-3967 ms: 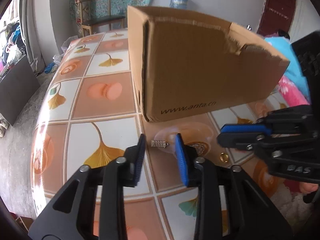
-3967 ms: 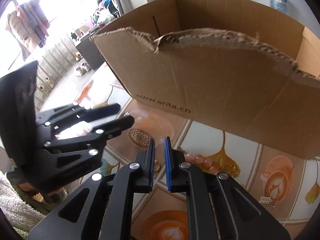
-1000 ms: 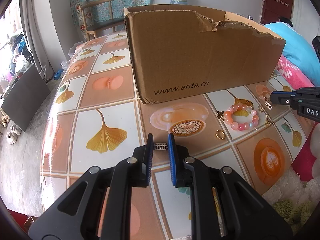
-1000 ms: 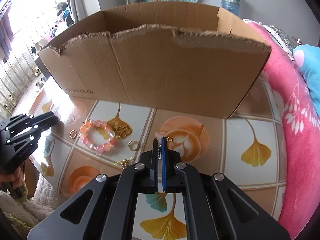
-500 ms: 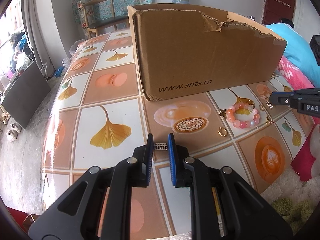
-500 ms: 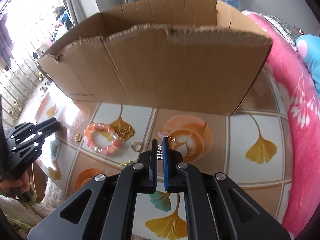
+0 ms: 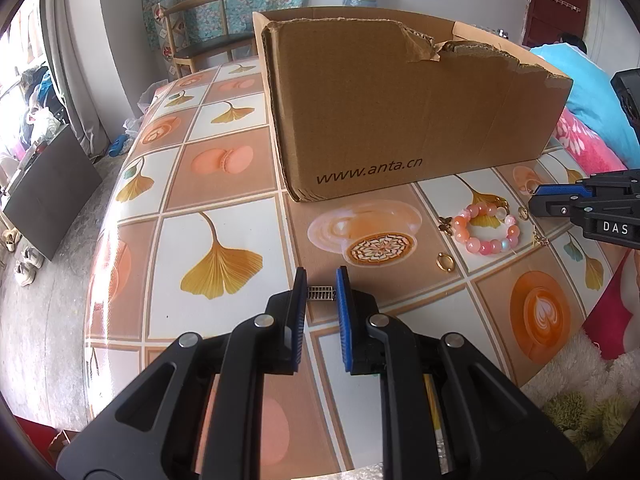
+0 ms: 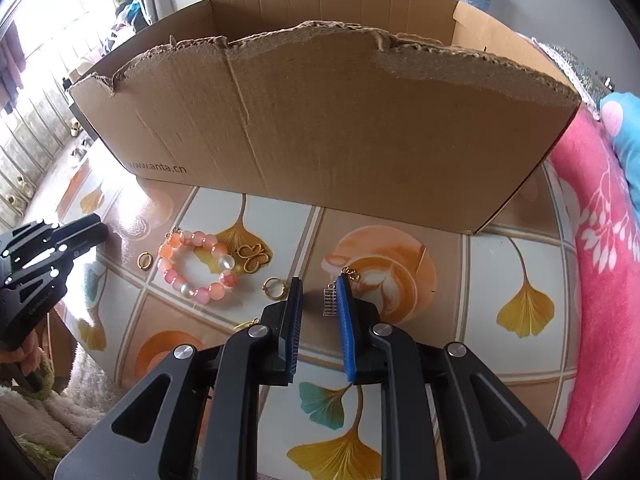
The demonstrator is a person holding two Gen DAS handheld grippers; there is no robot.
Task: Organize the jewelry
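My left gripper [image 7: 320, 291] is shut on a small silver ribbed earring [image 7: 320, 293], held just above the patterned tablecloth [image 7: 224, 184]. My right gripper [image 8: 319, 290] has its jaws opening. A matching silver earring [image 8: 329, 300] with a gold hook sits between them, against the blue pad and clear of the black one. A pink bead bracelet [image 8: 196, 268] lies to its left, with a gold butterfly charm [image 8: 252, 258] and two gold hoops [image 8: 273, 286] nearby. The bracelet [image 7: 486, 228] and the right gripper [image 7: 560, 204] also show in the left wrist view.
An open cardboard box [image 7: 400, 112] with a torn rim stands on the table just behind the jewelry [image 8: 320, 120]. A pink blanket [image 8: 592, 240] borders the table on the right. The left gripper [image 8: 56, 244] shows at the left edge. A wooden chair [image 7: 200, 28] stands beyond the table.
The right gripper's jaws have parted, so its silver earring is no longer squeezed between the pads. The left gripper, open around its earring four seconds ago, stays shut on it.
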